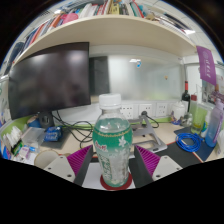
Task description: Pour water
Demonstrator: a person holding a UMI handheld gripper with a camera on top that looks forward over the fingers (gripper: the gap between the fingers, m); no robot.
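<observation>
A clear plastic water bottle (112,150) with a white cap and a green label stands upright on a round red coaster (112,185) on the white desk (68,165). It sits between the fingers of my gripper (113,152). The magenta pads (83,155) meet the bottle's sides left and right with no gap showing, so the gripper is shut on it. The bottle's body hides what lies straight ahead on the desk.
Beyond the bottle stand a dark monitor (48,78), a blue cable coil (188,143), small boxes and clutter (25,140) at the left and a dark bottle (184,100) at the right. A bookshelf (110,12) runs overhead.
</observation>
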